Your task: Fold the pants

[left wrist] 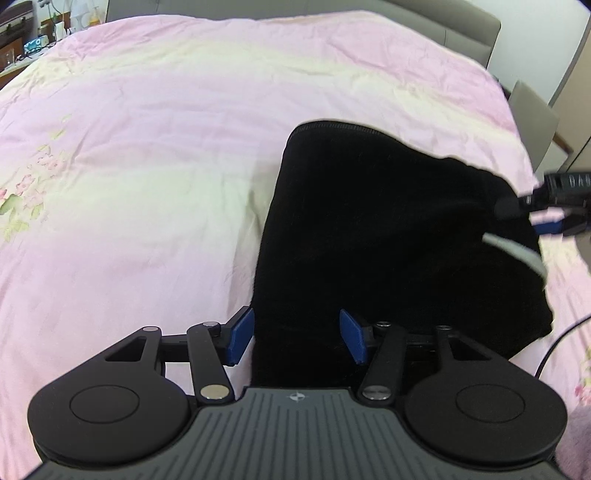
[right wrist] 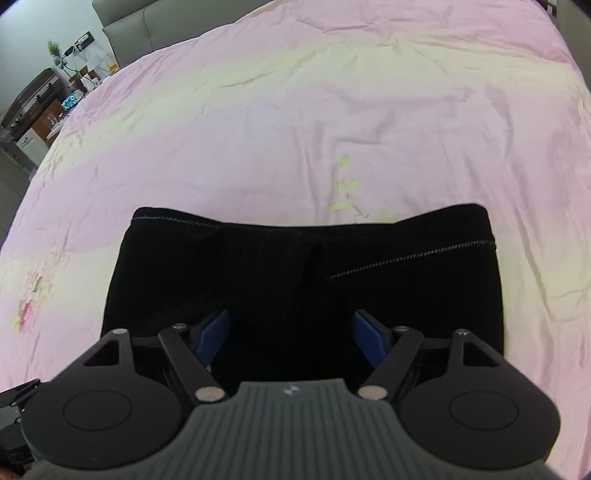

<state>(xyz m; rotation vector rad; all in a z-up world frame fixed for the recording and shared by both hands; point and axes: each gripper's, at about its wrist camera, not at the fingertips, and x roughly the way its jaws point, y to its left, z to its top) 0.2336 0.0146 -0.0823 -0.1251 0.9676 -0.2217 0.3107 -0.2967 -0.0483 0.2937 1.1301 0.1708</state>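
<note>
Covering nearly the whole view, a pink floral bedspread (left wrist: pixel 166 147) held the black pants (right wrist: pixel 303 280), which lay flat in a compact folded stack near its front edge, hems showing at the far side. The fold looked mostly done, with perhaps a last tidy left. Both the left gripper (left wrist: pixel 297 334) and right gripper (right wrist: pixel 291 338) hung just above the cloth with jaws apart and nothing pinched, while a grey headboard (left wrist: pixel 461 29) and cluttered shelves (right wrist: pixel 48 96) edged the room.
</note>
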